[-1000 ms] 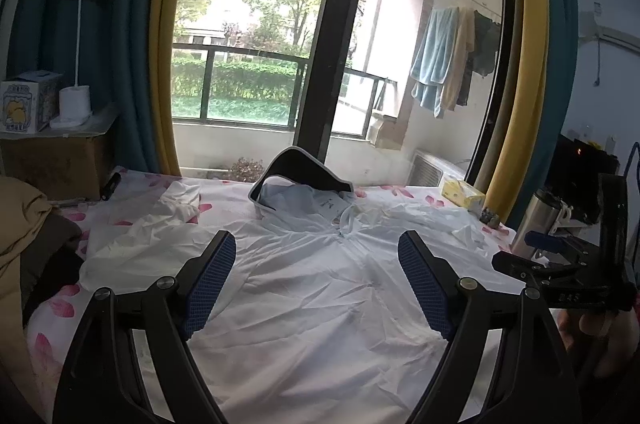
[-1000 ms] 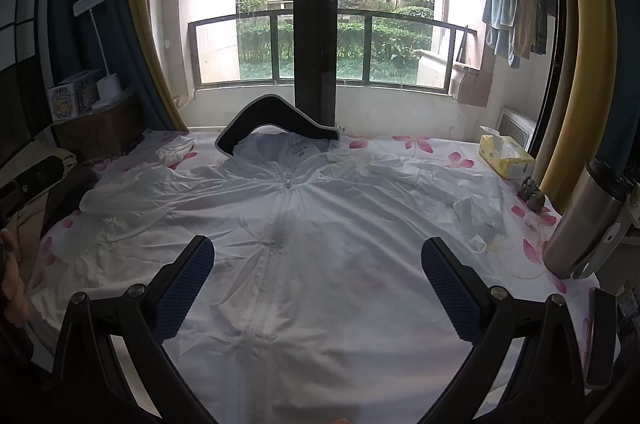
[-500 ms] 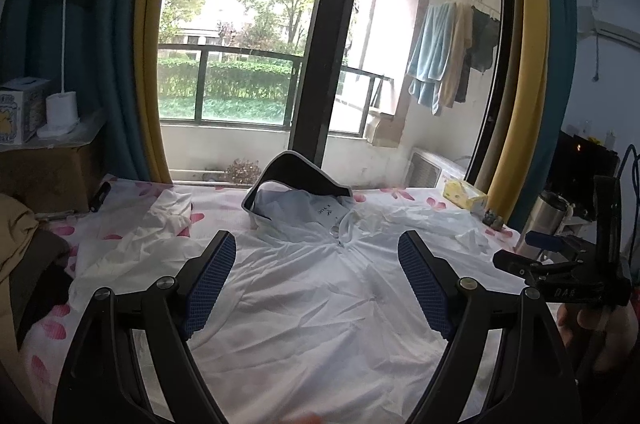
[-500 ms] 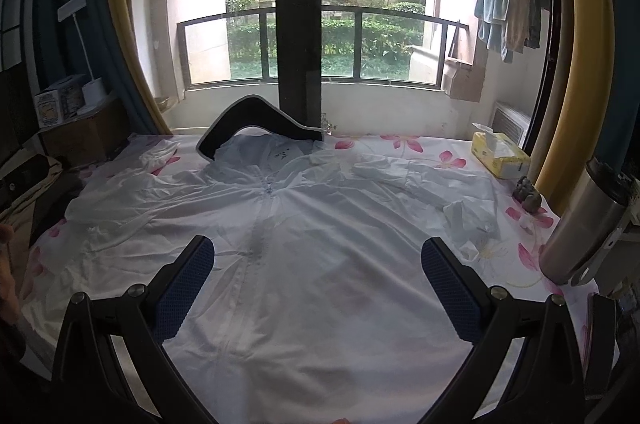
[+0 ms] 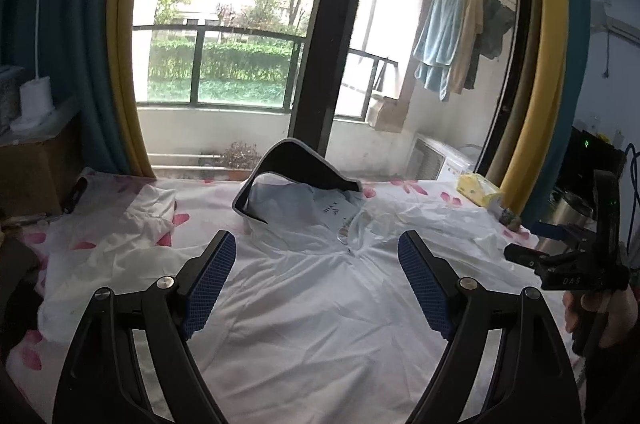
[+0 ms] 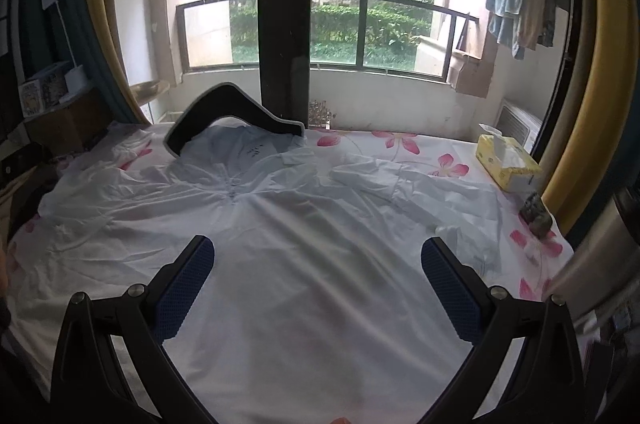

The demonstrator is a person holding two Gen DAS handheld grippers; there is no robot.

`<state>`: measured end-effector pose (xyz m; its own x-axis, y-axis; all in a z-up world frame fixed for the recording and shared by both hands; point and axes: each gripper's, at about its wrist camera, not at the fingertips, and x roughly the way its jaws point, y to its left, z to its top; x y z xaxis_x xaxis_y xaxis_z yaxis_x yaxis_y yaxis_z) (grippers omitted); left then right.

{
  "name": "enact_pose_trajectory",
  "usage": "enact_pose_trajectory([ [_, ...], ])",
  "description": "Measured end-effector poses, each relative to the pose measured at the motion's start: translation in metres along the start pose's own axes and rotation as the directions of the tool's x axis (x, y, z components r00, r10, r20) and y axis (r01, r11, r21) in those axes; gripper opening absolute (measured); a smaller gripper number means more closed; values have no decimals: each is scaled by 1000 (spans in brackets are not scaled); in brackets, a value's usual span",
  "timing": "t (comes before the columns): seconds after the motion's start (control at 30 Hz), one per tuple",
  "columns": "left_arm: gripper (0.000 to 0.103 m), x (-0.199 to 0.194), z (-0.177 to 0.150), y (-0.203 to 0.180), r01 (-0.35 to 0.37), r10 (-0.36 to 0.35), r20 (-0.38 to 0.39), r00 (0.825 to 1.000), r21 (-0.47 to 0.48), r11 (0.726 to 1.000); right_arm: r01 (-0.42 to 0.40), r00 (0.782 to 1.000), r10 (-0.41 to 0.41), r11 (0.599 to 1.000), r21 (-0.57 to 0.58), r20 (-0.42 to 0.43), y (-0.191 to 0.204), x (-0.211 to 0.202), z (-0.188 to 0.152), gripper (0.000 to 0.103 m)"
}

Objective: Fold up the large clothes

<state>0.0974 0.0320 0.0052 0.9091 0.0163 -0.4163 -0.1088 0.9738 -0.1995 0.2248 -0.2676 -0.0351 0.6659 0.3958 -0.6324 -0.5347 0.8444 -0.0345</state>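
Note:
A large white zip-up jacket [image 5: 312, 288] [image 6: 304, 236] lies spread front-up on the flowered bedsheet [image 6: 404, 148], its dark-rimmed hood [image 5: 296, 164] [image 6: 224, 104] propped up at the far end. Both sleeves lie crumpled outward. My left gripper [image 5: 318, 264] hovers open above the chest, nothing between its blue pads. My right gripper [image 6: 318, 272] also stands open over the lower body of the jacket. In the left wrist view the right gripper's body [image 5: 576, 264] shows at the right edge, held by a hand [image 5: 600, 312].
A yellow tissue box [image 6: 508, 160] and a small dark object [image 6: 536, 216] sit on the bed's right side, a steel flask [image 6: 592, 256] beyond the edge. A cardboard box [image 5: 36, 168] with a white lamp [image 5: 36, 92] stands at left. The window and balcony rail lie behind.
Both grippers have moved forward and tilted up a little, so the hood and collar sit closer. The jacket has not shifted. Both stay open.

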Motion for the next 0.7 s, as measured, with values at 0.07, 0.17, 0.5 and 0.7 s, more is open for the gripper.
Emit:
enact_pose_trajectory([
  [0.07,86,11,0,4,-10,10,-10,1000,-8,1000,6,1000,-7,1000,-22,-7,-7,11,6,102],
  [0.17,86,29,1,12,-21,20,-31,999,-18,1000,10,1000,-11,999,-49,-22,-19,28,16,102],
  [0.5,86,88,-8,46,-80,73,-111,991,-59,995,-4,995,-12,985,-171,-97,-30,99,44,102],
  [0.7,86,114,-23,65,-111,95,-146,985,-104,988,-1,990,-26,982,-190,-141,-38,140,52,99],
])
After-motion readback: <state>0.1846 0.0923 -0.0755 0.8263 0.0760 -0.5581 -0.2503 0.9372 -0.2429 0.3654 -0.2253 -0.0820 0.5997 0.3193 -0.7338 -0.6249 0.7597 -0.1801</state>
